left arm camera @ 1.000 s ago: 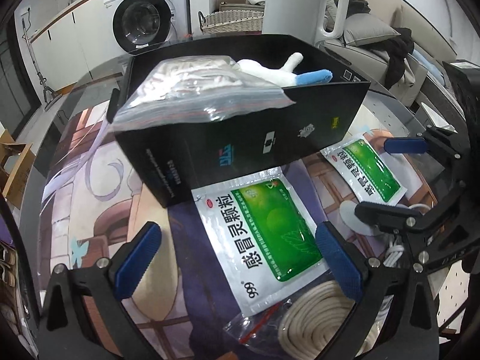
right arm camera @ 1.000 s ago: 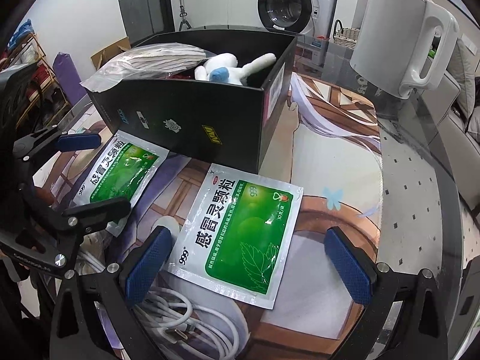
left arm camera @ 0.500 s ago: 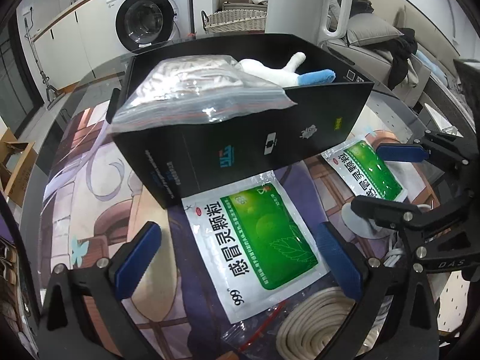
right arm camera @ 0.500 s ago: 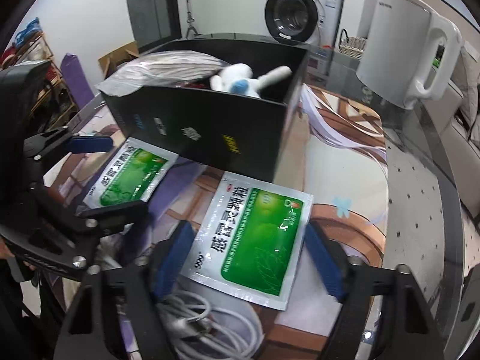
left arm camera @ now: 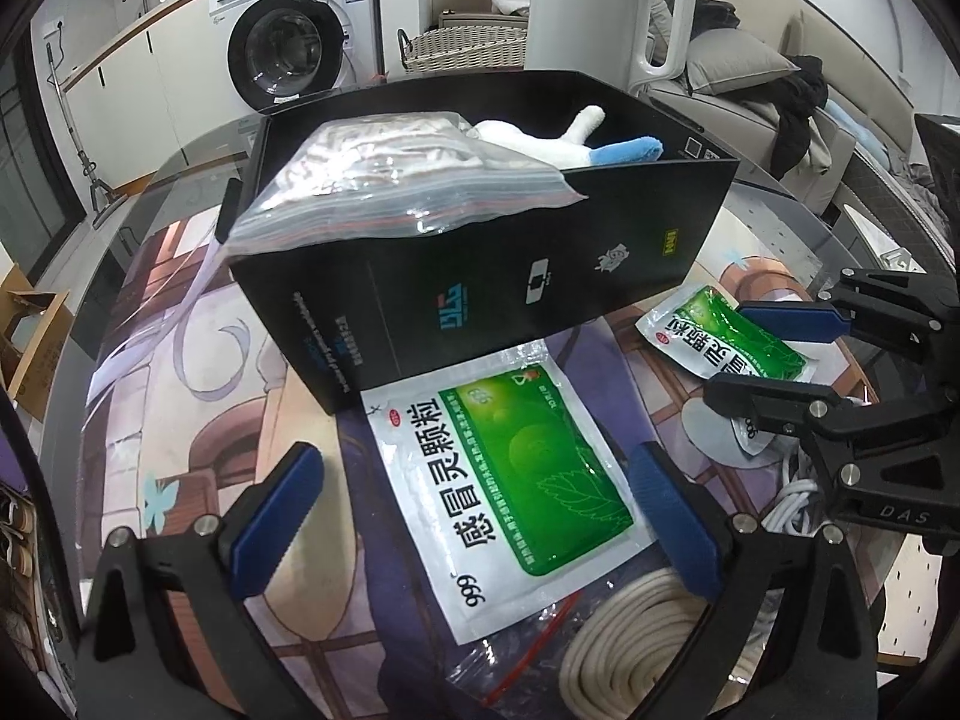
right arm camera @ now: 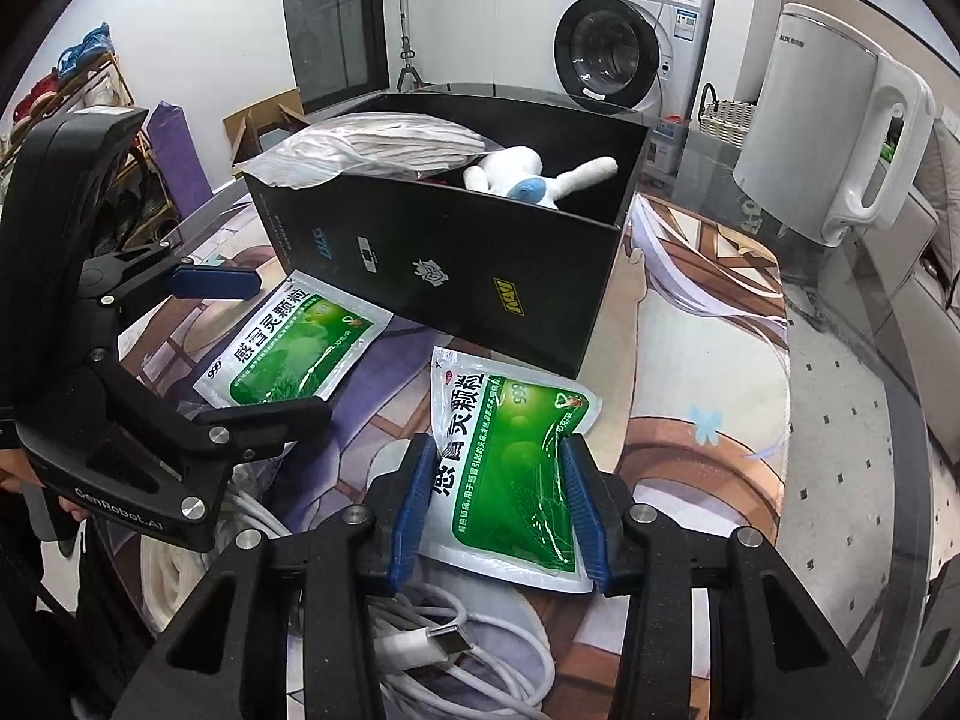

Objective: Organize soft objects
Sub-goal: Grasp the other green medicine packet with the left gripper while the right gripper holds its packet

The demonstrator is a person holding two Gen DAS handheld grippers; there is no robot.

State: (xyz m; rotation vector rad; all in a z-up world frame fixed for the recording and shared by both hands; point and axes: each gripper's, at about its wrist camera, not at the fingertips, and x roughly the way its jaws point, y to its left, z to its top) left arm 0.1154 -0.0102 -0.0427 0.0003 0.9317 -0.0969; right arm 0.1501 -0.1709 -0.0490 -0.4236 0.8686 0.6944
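While right tool [right arm camera: 501, 495] pinches green sachet [right arm camera: 510, 456] on printed mat [right arm camera: 690, 360], left tool [left arm camera: 474, 510] spread; washing machine [right arm camera: 624, 54] behind.

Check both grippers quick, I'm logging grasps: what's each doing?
Left gripper: open, holding nothing.
Right gripper: shut on a green packet.

Green-and-white medicine sachet [right arm camera: 510, 456] buckled between the right claw's [right arm camera: 498, 504] closed-in pads. Second sachet [left arm camera: 504, 480] lies flat between the left claw's [left arm camera: 474, 510] spread fingers. Black box [left arm camera: 480, 276] ahead holds a plush toy [right arm camera: 528, 177] and clear bag [left arm camera: 396, 180].
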